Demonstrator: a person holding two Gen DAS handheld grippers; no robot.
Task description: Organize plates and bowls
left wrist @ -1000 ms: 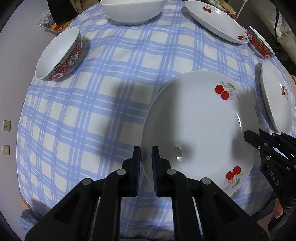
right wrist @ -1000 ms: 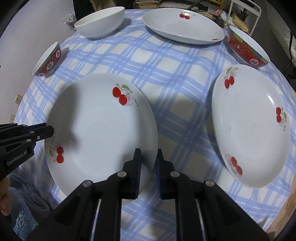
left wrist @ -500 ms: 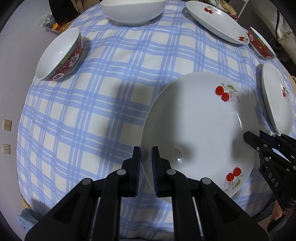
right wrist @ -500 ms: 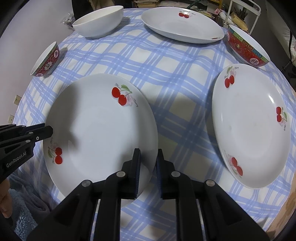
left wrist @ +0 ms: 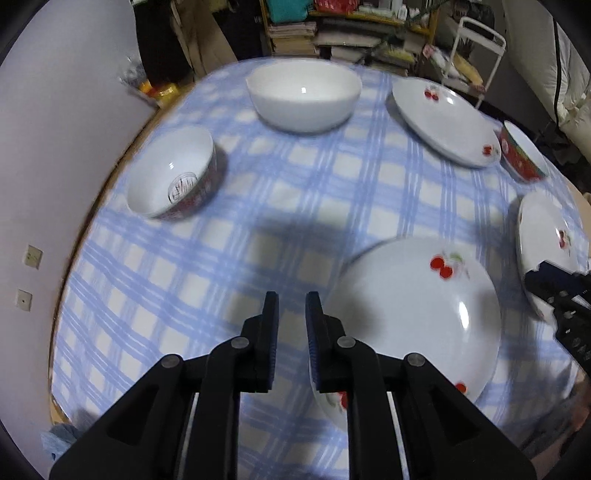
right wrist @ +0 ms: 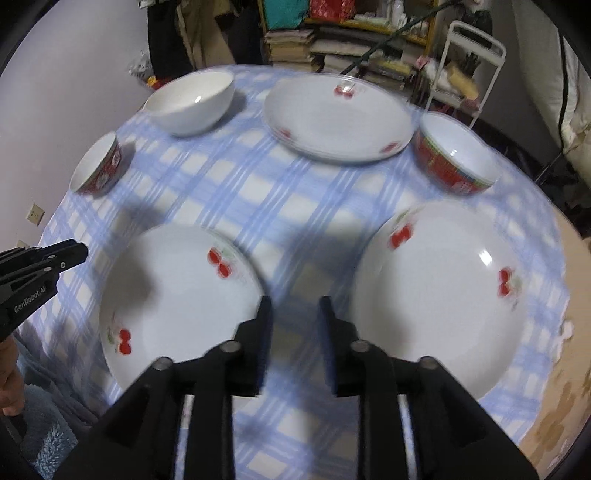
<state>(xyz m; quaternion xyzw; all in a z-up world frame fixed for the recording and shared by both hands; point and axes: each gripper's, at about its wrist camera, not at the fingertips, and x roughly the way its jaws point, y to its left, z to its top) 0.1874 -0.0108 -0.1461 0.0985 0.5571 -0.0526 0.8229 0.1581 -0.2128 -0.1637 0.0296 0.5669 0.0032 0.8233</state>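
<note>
A white cherry plate (left wrist: pixel 410 314) (right wrist: pixel 177 302) lies on the blue checked tablecloth at the near edge. My left gripper (left wrist: pixel 291 314) is open and empty just left of its rim. My right gripper (right wrist: pixel 293 314) is open and empty between that plate and a second cherry plate (right wrist: pixel 439 295) (left wrist: pixel 546 243). A third cherry plate (right wrist: pixel 340 118) (left wrist: pixel 443 122) lies at the back. A large white bowl (left wrist: pixel 303 92) (right wrist: pixel 192 101) and two red patterned bowls (left wrist: pixel 173 177) (right wrist: pixel 456 153) stand around the table.
The round table's cloth (left wrist: pixel 295 184) (right wrist: pixel 280 192) is bare in the middle. Shelves of books (left wrist: pixel 332 29) and a white rack (right wrist: pixel 469 62) stand behind the table. A wall (left wrist: pixel 55 110) is close on the left.
Both grippers were closed on the near plate's rim; both have opened, let go and pulled up and back. The plate now lies on the cloth.
</note>
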